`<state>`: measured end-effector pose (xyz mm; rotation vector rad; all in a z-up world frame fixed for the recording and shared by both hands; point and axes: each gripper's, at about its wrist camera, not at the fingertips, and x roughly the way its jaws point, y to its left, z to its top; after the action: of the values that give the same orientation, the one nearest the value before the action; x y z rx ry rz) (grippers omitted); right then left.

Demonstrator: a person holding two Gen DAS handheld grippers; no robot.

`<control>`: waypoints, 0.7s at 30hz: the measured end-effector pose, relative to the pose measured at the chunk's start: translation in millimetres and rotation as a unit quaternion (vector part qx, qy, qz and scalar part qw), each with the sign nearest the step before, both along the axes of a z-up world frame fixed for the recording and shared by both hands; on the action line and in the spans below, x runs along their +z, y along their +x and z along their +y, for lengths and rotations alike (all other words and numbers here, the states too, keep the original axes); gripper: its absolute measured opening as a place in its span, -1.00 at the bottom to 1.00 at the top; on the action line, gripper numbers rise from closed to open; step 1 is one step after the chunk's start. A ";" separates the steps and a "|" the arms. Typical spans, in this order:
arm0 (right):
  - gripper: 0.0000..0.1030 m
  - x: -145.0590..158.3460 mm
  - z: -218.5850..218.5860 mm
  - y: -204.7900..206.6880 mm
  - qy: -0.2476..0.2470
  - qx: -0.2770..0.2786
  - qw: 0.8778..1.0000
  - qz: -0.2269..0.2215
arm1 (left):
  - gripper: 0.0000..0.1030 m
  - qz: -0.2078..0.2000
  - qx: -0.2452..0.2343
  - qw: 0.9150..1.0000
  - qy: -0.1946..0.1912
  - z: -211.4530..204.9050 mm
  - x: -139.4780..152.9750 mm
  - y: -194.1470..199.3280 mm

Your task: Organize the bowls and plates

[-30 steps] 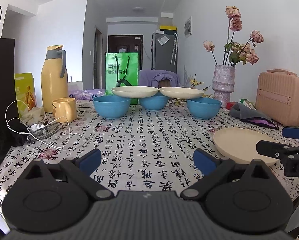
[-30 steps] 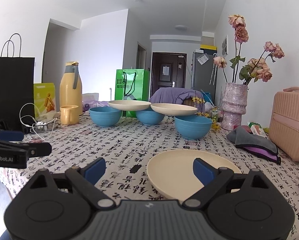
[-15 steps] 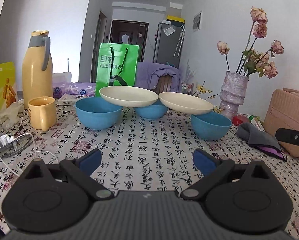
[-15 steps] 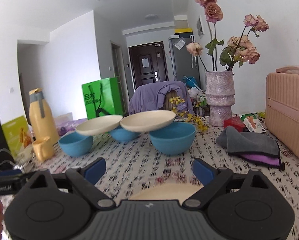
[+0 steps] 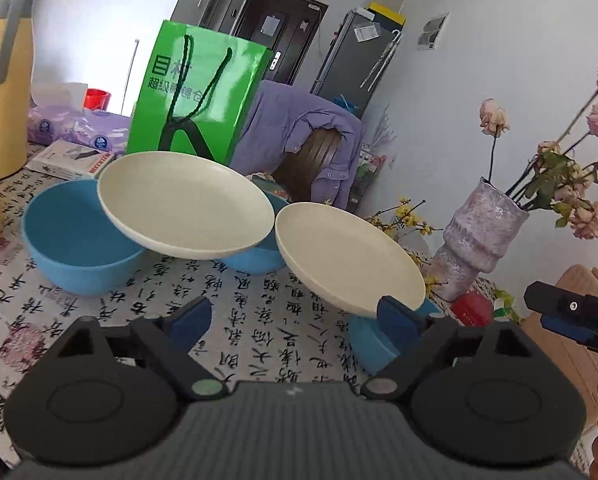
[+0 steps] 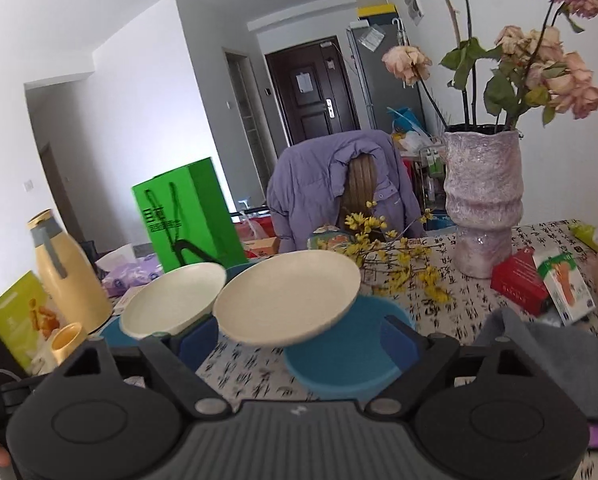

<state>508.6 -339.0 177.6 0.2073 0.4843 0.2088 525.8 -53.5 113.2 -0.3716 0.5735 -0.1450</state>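
Your left tongs (image 5: 295,318) and right tongs (image 6: 295,338) both gape wide, having just narrowed a little, and each holds nothing. The right tongs' pads flank the right cream plate (image 6: 287,296) without pressing it. On the tabletop (image 5: 259,332) you have 3 blue bowls: left (image 5: 75,240), middle (image 5: 255,258), right (image 6: 347,360). 2 cream plates bridge their rims; the left plate (image 5: 187,204) spans the left and middle bowls.
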 end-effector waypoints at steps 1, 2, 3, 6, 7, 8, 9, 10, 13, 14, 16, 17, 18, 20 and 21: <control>0.69 0.2 0.5 15.4 -0.007 -0.003 1.000 0.002 | 0.69 0.009 0.008 1.000 -0.011 -1.3 -1.9 14.5; 0.69 -0.6 1.4 29.5 -0.012 -0.003 1.000 0.002 | 0.66 0.015 0.011 1.000 -0.022 -2.3 -4.3 26.8; 0.69 -2.8 2.3 45.6 -0.017 -0.008 1.000 0.005 | 0.66 0.019 0.012 0.999 -0.033 -3.6 -7.1 38.5; 0.44 -15.4 3.9 88.2 -0.018 -0.029 0.999 0.021 | 0.51 0.034 0.034 0.998 -0.045 -10.3 -18.6 70.5; 0.38 -21.1 4.8 100.6 -0.017 -0.034 0.999 0.028 | 0.44 0.041 0.039 0.998 -0.039 -14.1 -22.6 80.1; 0.35 -27.0 6.2 113.2 -0.017 -0.038 0.999 0.035 | 0.40 0.045 0.040 0.998 -0.034 -17.7 -25.5 87.9; 0.33 -32.5 7.3 123.5 -0.018 -0.041 0.998 0.039 | 0.39 0.046 0.040 0.998 -0.030 -20.9 -28.7 93.9; 0.27 -40.4 8.7 134.0 -0.019 -0.045 0.998 0.045 | 0.38 0.048 0.043 0.998 -0.025 -24.2 -31.9 99.6; 0.07 -59.8 8.0 159.4 -0.020 -0.062 0.996 0.068 | 0.27 0.068 0.053 0.996 -0.017 -28.0 -40.3 113.4; 0.01 -65.0 6.9 164.8 -0.021 -0.067 0.995 0.071 | 0.16 0.076 0.053 0.996 -0.019 -28.3 -43.1 116.9; -0.11 -74.4 3.8 172.8 -0.022 -0.075 0.994 0.075 | 0.01 0.089 0.050 0.995 -0.021 -28.4 -48.3 122.8; -0.23 -77.5 2.1 176.0 -0.019 -0.076 0.994 0.077 | -0.21 0.093 0.047 0.994 -0.022 -28.1 -50.5 124.4; -0.28 -80.2 1.3 177.9 -0.016 -0.075 0.994 0.078 | -0.31 0.096 0.039 0.994 -0.024 -27.5 -52.5 125.9; -0.52 -84.6 1.8 180.2 -0.018 -0.071 0.994 0.078 | -0.59 0.089 0.029 0.995 -0.030 -25.8 -53.3 126.0; -0.58 -86.6 2.7 181.6 -0.023 -0.069 0.994 0.079 | -0.64 0.086 0.028 0.995 -0.030 -25.7 -52.3 125.3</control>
<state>690.2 -336.3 91.0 0.2117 0.6300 0.0467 651.1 -79.3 60.9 -0.4621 0.7296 -0.0766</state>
